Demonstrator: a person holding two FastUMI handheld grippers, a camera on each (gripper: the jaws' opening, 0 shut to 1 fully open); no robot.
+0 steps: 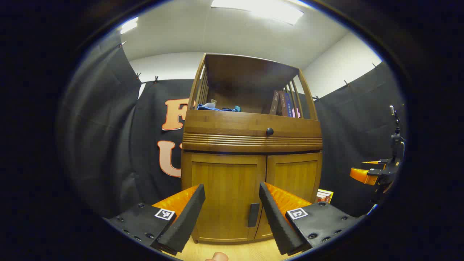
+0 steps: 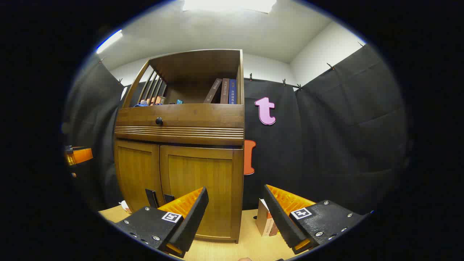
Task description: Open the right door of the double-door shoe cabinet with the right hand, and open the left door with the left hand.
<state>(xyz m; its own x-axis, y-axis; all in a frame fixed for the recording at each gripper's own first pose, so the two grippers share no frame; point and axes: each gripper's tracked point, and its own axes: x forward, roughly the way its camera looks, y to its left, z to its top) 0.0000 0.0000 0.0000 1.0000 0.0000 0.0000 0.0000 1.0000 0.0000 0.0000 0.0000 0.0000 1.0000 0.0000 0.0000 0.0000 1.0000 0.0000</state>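
Note:
A wooden shoe cabinet stands ahead with both doors closed. In the left gripper view my left gripper is open, short of the left door, and that door's dark handle shows between its fingers. The right door sits beyond. At that view's right edge the right gripper hangs in the air. In the right gripper view my right gripper is open, in front of the right door; both handles show left of it. The left door is farther left.
Above the doors runs a drawer with a round knob, and an open shelf holds books and a blue cloth. Books stand on the wooden floor right of the cabinet. Black cloth walls surround the booth.

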